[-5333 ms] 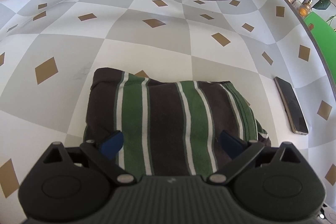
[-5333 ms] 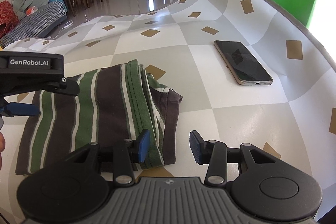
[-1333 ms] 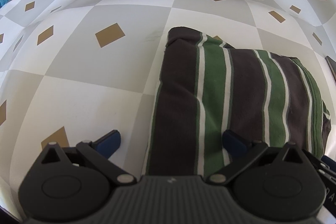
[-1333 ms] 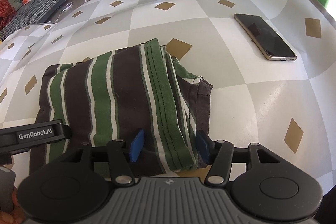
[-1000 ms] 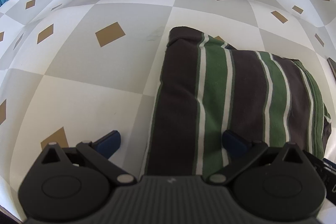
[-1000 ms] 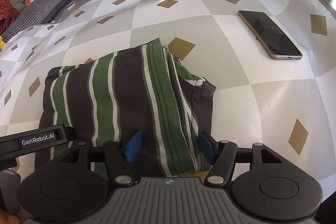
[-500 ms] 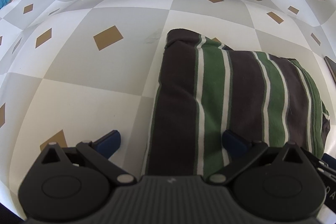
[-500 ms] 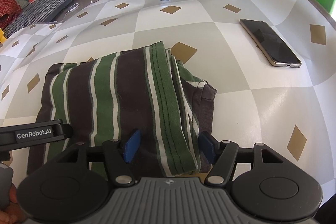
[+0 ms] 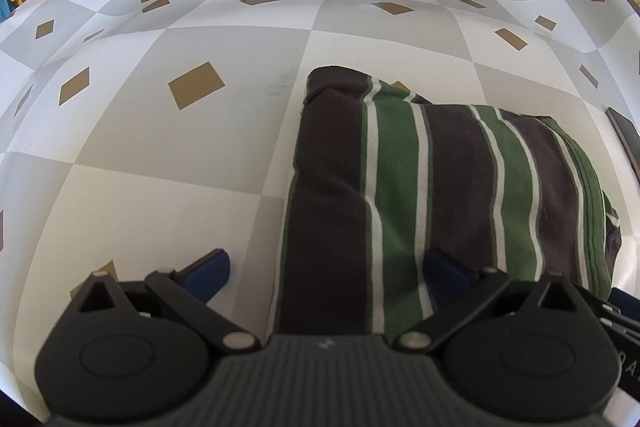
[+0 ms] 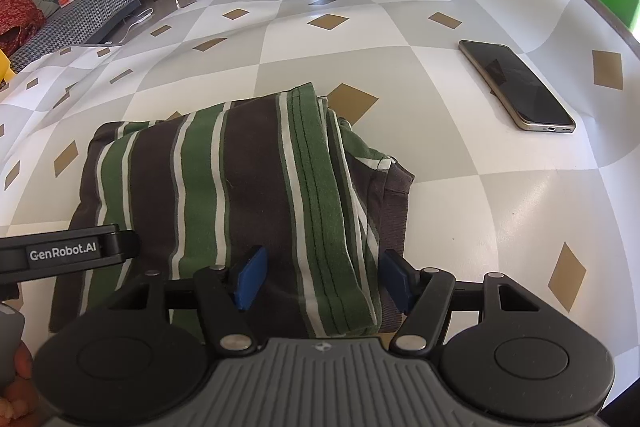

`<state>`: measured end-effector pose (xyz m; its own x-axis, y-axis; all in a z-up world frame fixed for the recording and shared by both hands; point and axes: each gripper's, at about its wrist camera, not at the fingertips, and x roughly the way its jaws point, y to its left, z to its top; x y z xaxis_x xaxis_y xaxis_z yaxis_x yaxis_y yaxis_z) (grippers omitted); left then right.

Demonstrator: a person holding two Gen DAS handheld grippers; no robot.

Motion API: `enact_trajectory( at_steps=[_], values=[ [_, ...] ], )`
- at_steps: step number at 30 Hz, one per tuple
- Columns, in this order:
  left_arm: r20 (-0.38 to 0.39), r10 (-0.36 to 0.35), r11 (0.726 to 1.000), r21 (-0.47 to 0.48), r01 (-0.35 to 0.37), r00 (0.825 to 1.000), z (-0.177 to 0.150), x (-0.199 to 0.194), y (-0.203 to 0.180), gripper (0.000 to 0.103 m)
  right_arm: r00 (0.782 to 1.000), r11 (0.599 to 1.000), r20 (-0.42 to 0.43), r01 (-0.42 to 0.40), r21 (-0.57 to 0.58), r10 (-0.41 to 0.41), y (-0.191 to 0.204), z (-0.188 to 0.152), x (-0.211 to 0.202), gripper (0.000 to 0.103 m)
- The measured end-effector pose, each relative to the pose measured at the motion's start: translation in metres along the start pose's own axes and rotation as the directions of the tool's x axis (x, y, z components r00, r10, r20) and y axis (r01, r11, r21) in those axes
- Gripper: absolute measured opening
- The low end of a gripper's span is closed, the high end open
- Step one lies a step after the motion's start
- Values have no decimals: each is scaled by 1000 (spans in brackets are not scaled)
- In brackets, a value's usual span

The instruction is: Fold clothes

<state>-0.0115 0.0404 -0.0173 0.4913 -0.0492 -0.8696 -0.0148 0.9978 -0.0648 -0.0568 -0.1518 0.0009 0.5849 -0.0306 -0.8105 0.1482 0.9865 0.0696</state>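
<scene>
Left gripper [image 9: 326, 273] and right gripper [image 10: 322, 279] both spread wide.

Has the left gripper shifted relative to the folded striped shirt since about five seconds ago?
Yes. The left gripper moved leftward: it now straddles the striped shirt's left edge, one finger over bare tablecloth.

The table [image 10: 500, 211], covered in a checked cloth, carries a folded striped garment [image 10: 248, 195] and, at 2 o'clock, a phone [image 10: 516, 85].
</scene>
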Motion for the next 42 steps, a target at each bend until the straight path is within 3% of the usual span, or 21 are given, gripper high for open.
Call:
enact_trajectory(
  at_steps=[28, 42],
  values=[
    [13, -93, 994, 67, 92, 996, 1, 0, -12, 103, 1000, 1000, 1, -8, -10, 8, -2, 2, 1, 64],
    [12, -96, 994, 56, 96, 995, 4, 0, -7, 103, 987, 987, -32, -158, -39, 157, -21, 31, -9, 63]
  ],
)
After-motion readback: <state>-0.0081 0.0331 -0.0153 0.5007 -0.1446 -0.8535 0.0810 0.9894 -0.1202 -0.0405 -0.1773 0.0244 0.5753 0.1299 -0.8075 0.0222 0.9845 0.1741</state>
